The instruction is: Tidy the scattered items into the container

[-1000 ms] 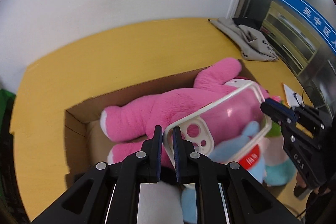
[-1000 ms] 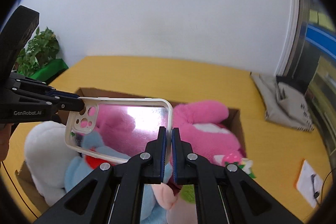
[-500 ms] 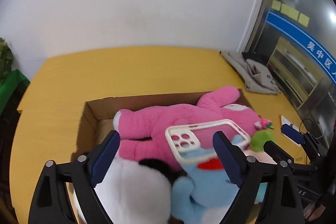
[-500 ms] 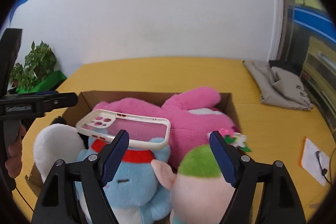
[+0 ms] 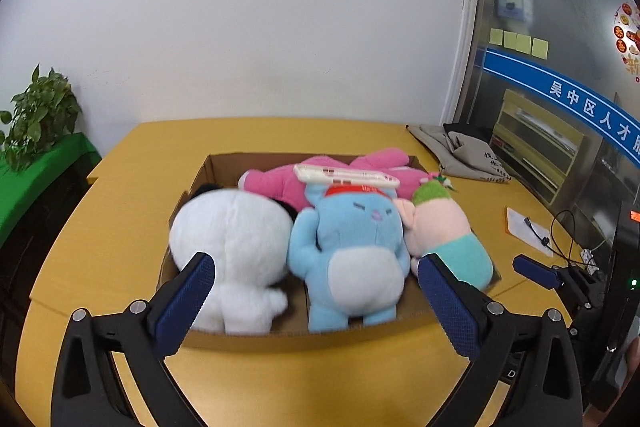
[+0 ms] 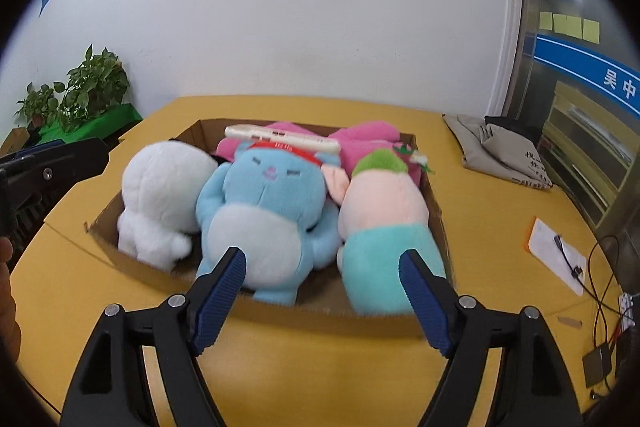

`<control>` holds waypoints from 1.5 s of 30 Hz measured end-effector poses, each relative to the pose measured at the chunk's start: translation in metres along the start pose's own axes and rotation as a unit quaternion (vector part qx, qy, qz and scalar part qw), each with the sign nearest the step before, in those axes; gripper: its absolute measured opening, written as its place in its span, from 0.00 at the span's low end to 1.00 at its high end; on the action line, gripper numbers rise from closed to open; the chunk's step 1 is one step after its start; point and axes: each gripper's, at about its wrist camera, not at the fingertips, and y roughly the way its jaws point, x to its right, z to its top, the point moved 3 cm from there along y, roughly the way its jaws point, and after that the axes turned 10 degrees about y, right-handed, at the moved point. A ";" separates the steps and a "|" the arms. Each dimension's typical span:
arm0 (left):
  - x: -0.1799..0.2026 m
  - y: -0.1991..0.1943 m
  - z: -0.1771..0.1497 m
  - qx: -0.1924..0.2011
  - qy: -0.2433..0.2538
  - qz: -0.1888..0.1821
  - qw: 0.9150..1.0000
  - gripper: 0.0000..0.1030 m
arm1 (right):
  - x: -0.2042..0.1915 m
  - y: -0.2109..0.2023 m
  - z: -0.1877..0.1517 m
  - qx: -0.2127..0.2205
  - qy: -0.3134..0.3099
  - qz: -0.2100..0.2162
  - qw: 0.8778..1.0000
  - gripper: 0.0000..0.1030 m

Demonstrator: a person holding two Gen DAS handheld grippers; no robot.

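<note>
A cardboard box on the yellow table holds a white plush, a blue plush, a pink plush and a peach-and-teal plush. A clear phone case with a cream rim lies flat on top, across the blue plush's head and the pink plush. My left gripper hangs back from the box's near wall, its jaws opening with nothing between them. My right gripper stands open and empty before the same wall. The case also shows in the right wrist view.
A grey cloth bag lies at the table's far right. A white paper with a cable and more wires sit near the right edge. A potted plant stands beyond the left edge. A white wall is behind.
Both grippers were shut on the phone case over the box. They opened, the case dropped onto the plush toys, and both hands pulled back toward the near side.
</note>
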 end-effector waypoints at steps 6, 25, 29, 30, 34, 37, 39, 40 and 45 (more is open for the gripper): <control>0.004 -0.013 -0.030 -0.007 -0.008 0.005 1.000 1.00 | 0.008 -0.018 -0.023 0.000 0.014 -0.007 1.000 0.77; 0.044 -0.038 -0.069 -0.020 -0.013 -0.017 1.000 1.00 | 0.024 -0.058 -0.058 0.014 0.023 -0.013 1.000 0.77; 0.044 -0.041 -0.075 -0.023 -0.028 -0.036 0.999 1.00 | 0.023 -0.062 -0.059 0.018 0.018 -0.011 1.000 0.77; 0.044 -0.042 -0.076 -0.022 -0.032 -0.041 0.998 1.00 | 0.023 -0.062 -0.060 0.017 0.019 -0.010 1.000 0.77; 0.046 -0.042 -0.077 -0.025 -0.033 -0.039 0.998 1.00 | 0.024 -0.061 -0.062 0.014 0.020 -0.007 1.000 0.77; 0.050 -0.040 -0.077 -0.027 -0.031 -0.045 0.998 1.00 | 0.026 -0.060 -0.065 0.010 0.021 -0.006 1.000 0.77; 0.054 -0.039 -0.077 -0.029 -0.027 -0.046 0.998 1.00 | 0.027 -0.059 -0.066 0.009 0.021 -0.007 1.000 0.77; 0.055 -0.038 -0.077 -0.030 -0.026 -0.046 0.998 1.00 | 0.028 -0.059 -0.066 0.009 0.022 -0.008 1.000 0.77; 0.057 -0.034 -0.079 -0.037 -0.021 -0.037 0.998 1.00 | 0.031 -0.054 -0.067 0.004 0.024 -0.011 1.000 0.77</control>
